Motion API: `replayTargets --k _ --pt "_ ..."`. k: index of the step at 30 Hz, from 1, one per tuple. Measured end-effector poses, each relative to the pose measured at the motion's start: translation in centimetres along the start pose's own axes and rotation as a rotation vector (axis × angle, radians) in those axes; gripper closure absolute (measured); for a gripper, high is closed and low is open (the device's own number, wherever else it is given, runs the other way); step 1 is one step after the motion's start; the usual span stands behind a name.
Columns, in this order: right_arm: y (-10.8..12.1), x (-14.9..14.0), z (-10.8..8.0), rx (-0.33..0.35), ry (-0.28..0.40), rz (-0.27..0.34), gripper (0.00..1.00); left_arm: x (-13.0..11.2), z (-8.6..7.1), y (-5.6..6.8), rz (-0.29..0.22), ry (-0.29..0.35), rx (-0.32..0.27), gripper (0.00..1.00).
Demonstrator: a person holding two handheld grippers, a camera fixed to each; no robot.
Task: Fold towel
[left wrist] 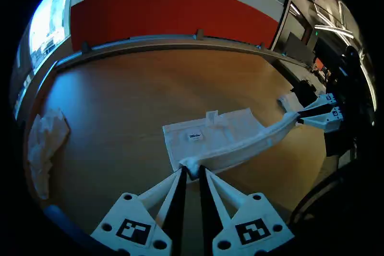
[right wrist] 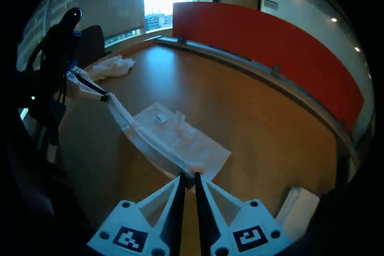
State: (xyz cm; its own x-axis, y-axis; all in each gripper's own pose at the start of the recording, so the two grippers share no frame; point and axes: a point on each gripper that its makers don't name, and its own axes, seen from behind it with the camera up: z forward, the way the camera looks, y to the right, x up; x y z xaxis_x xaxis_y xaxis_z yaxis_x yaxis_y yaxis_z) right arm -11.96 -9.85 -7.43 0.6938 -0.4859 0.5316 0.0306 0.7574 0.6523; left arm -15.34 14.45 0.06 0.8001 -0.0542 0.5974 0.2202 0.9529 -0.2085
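Note:
A white towel lies partly on the wooden table, its near edge lifted and stretched taut between both grippers. My left gripper is shut on one corner of that edge. In the left gripper view the right gripper holds the other corner at the right. In the right gripper view my right gripper is shut on its corner of the towel, and the left gripper grips the far end of the raised edge, held by a person in dark clothes.
A crumpled white cloth lies near the table's left edge, also seen as a cloth by the window. A folded white stack sits at the table's near right. A red partition runs along the table's far side.

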Motion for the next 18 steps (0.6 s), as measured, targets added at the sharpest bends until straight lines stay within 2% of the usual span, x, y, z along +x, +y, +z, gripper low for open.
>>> replayTargets --k 3,11,18 --pt "0.8 -0.1 1.1 -0.010 -0.014 0.005 0.86 0.3 1.1 -0.4 -0.010 0.001 0.005 0.82" --pt "2.2 -0.2 3.7 -0.022 -0.038 0.016 0.85 0.9 4.0 -1.6 0.009 -0.009 0.033 0.82" --pt "2.9 -0.9 5.0 -0.018 -0.061 0.022 0.86 0.8 5.5 -2.0 0.016 -0.022 0.032 0.82"
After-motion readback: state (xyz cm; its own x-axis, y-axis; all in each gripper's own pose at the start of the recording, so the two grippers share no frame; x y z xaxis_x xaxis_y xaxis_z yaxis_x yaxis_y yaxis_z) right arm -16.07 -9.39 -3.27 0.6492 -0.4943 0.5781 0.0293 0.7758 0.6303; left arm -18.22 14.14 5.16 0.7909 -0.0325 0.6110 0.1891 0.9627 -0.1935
